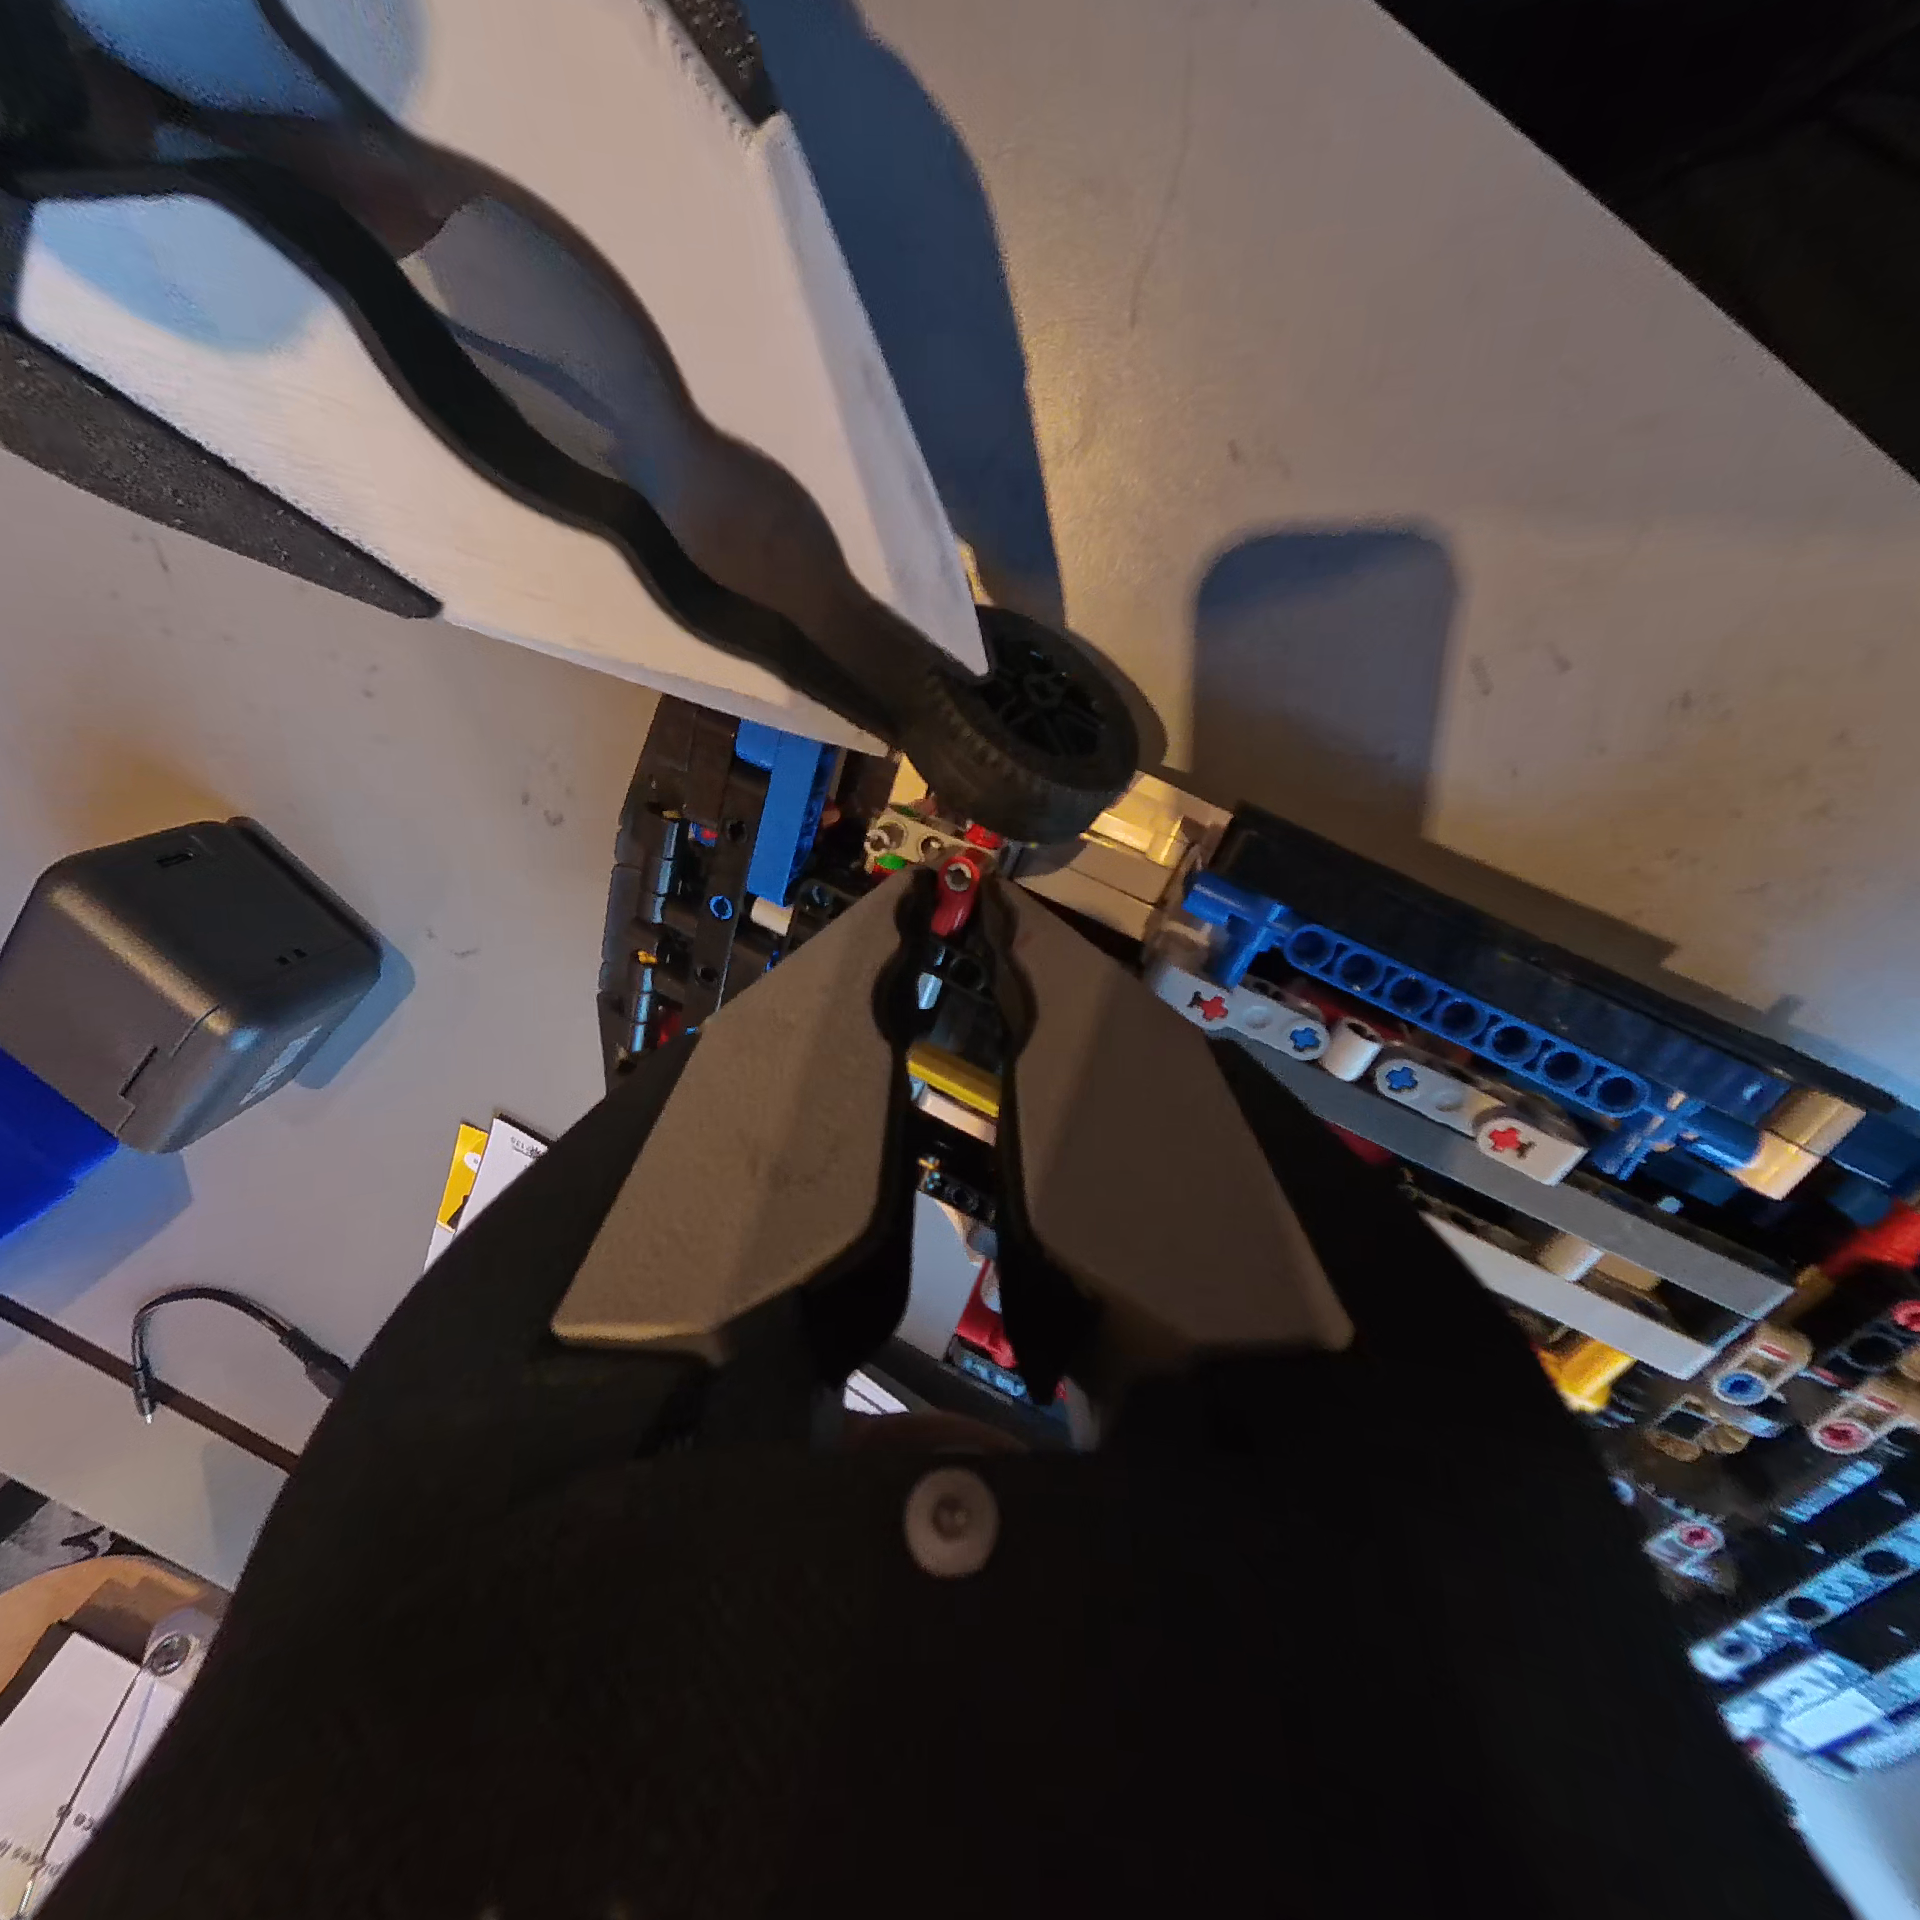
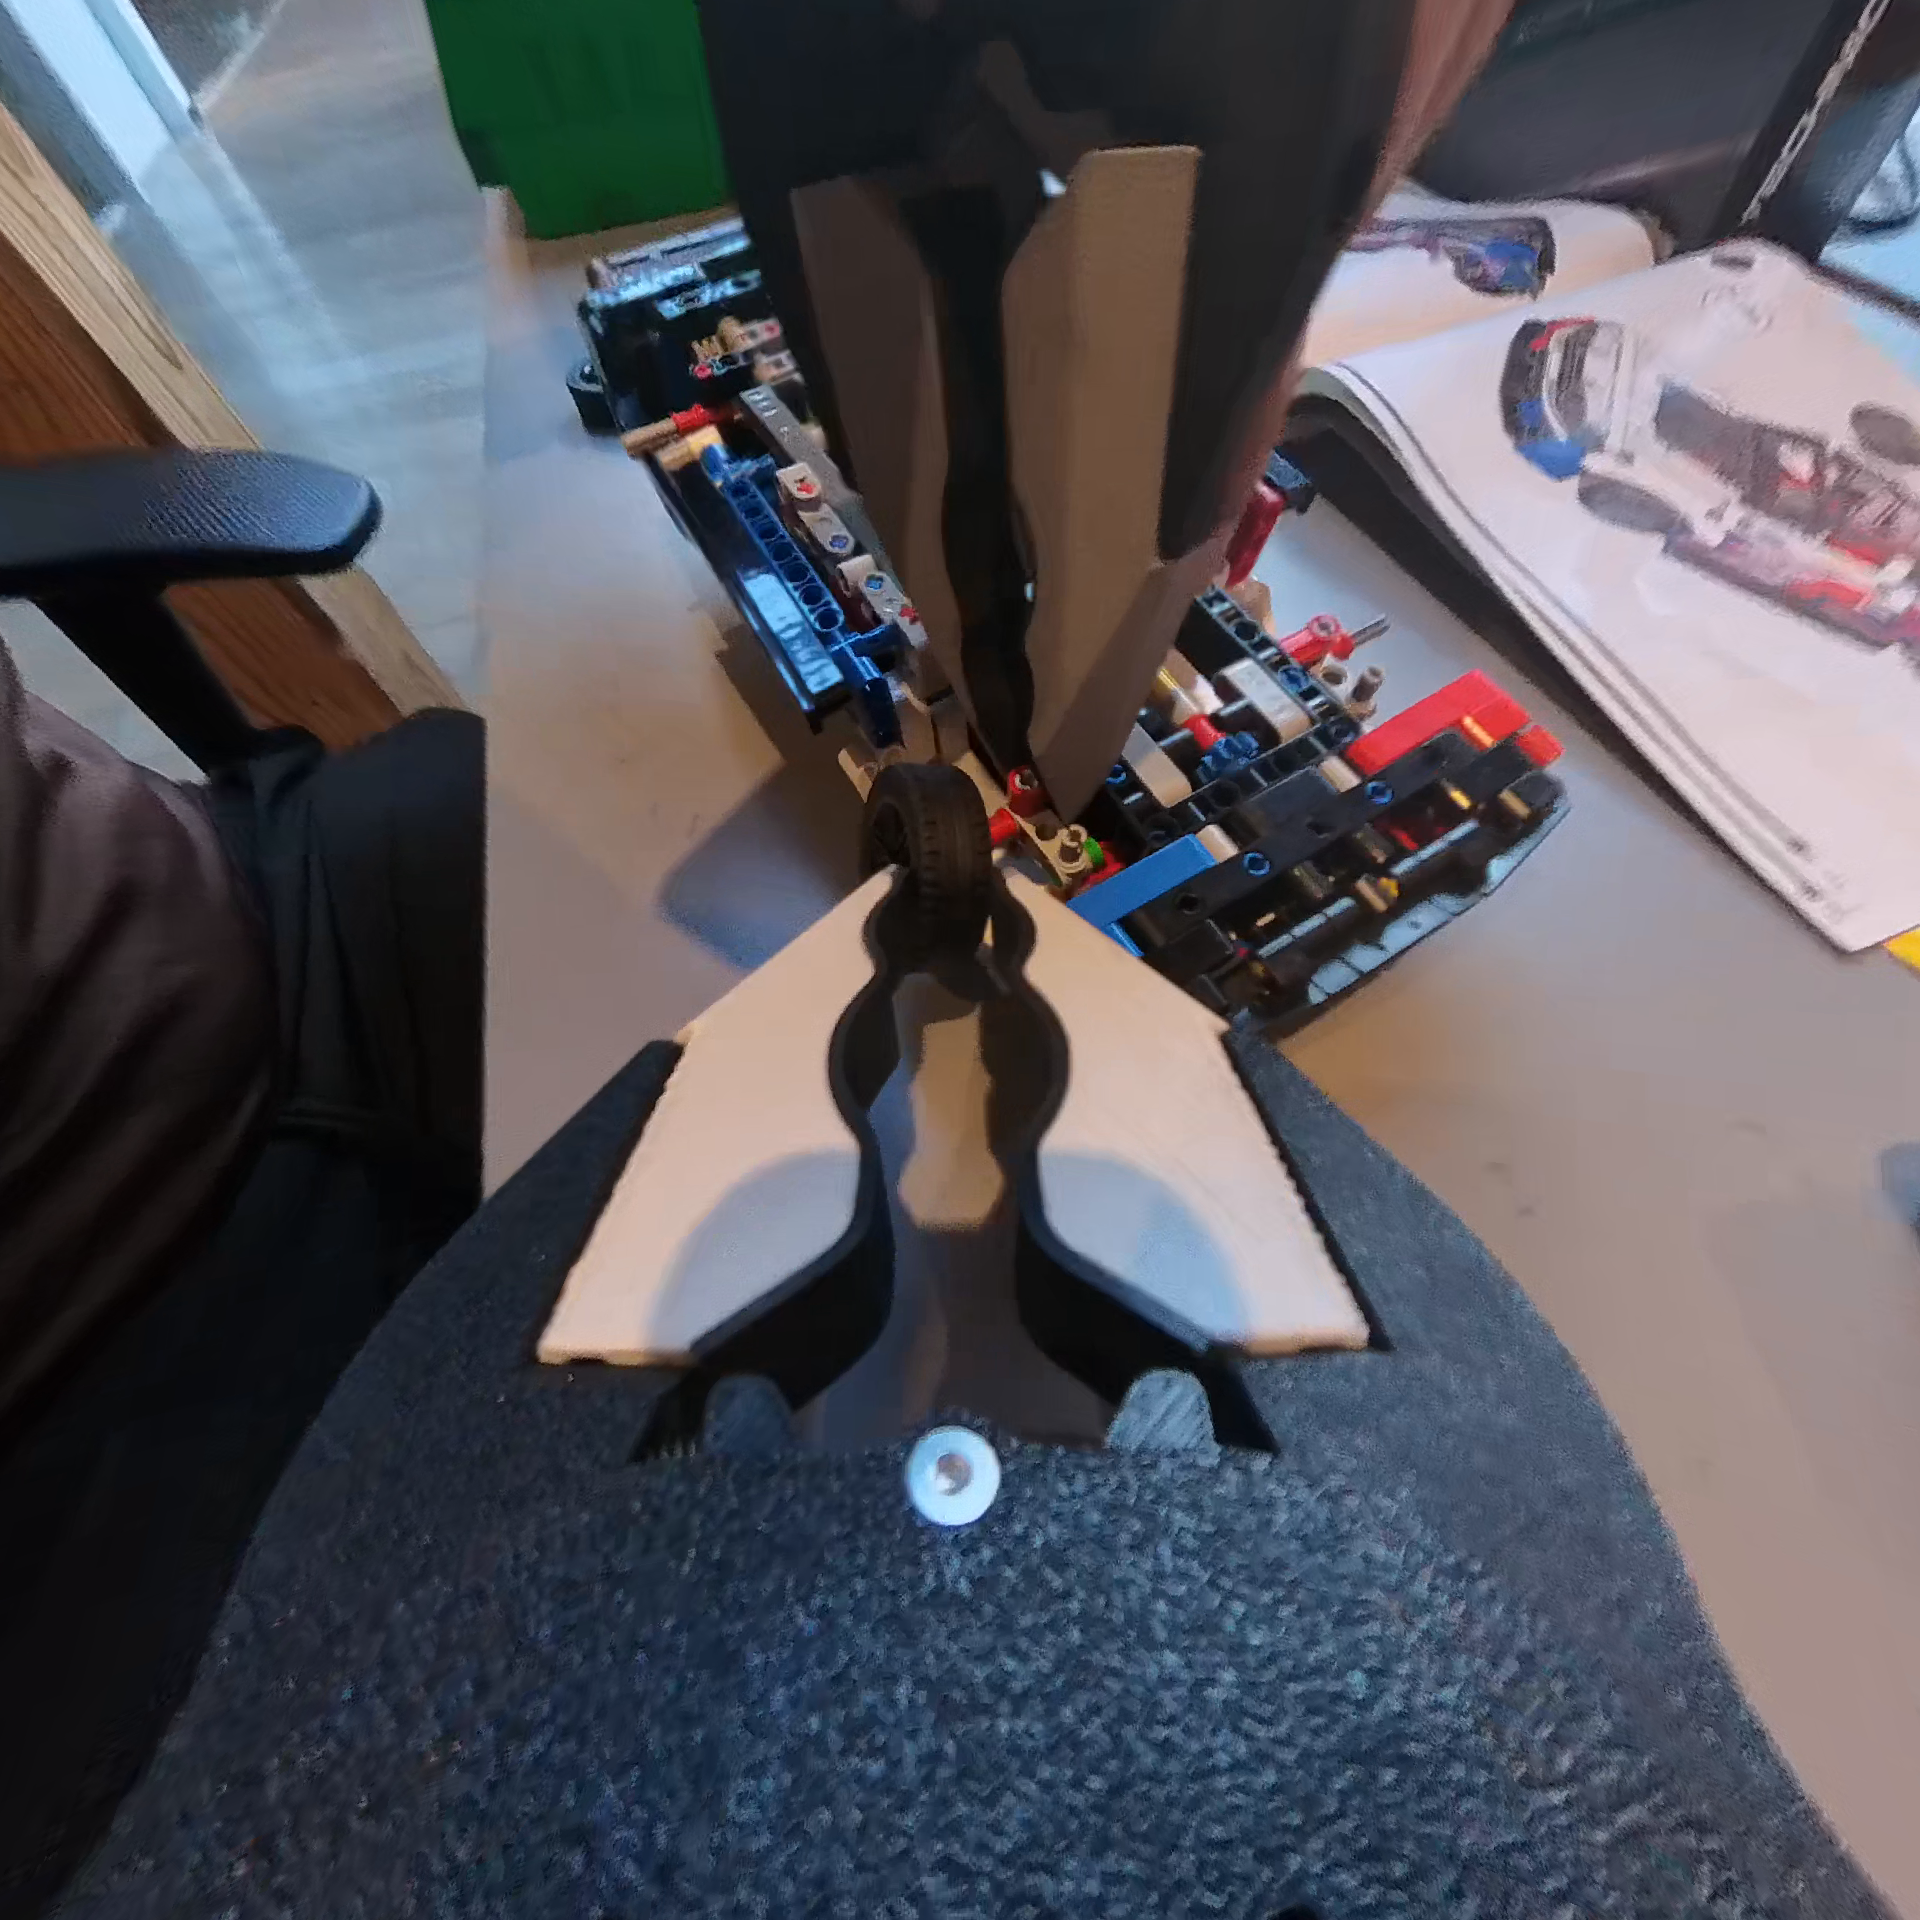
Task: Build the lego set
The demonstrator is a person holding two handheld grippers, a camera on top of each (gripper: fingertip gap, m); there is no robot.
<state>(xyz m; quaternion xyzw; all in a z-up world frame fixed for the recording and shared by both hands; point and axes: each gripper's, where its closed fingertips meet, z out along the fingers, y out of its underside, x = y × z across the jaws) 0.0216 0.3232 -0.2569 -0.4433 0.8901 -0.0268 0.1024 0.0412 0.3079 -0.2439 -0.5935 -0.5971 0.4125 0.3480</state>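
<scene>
Grey tabletop (image 2: 582, 665): part-built multicoloured lego chassis (image 2: 1247, 790). Right gripper (image 2: 940, 883) clamps small black rubber wheel (image 2: 925, 831); left gripper (image 1: 951, 883), at 12 o'clock, pinches chassis.

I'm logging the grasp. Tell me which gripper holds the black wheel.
The right gripper: its pale fingers pinch the black wheel; the left gripper closes on the chassis.

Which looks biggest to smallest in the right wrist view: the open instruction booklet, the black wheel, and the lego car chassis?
As they appear there:
1. lego car chassis, spanning the middle of the table
2. open instruction booklet, partly cut off at the right edge, so this ranking against the chassis is unsure
3. black wheel, clearly smallest, pinched by the right gripper
</scene>
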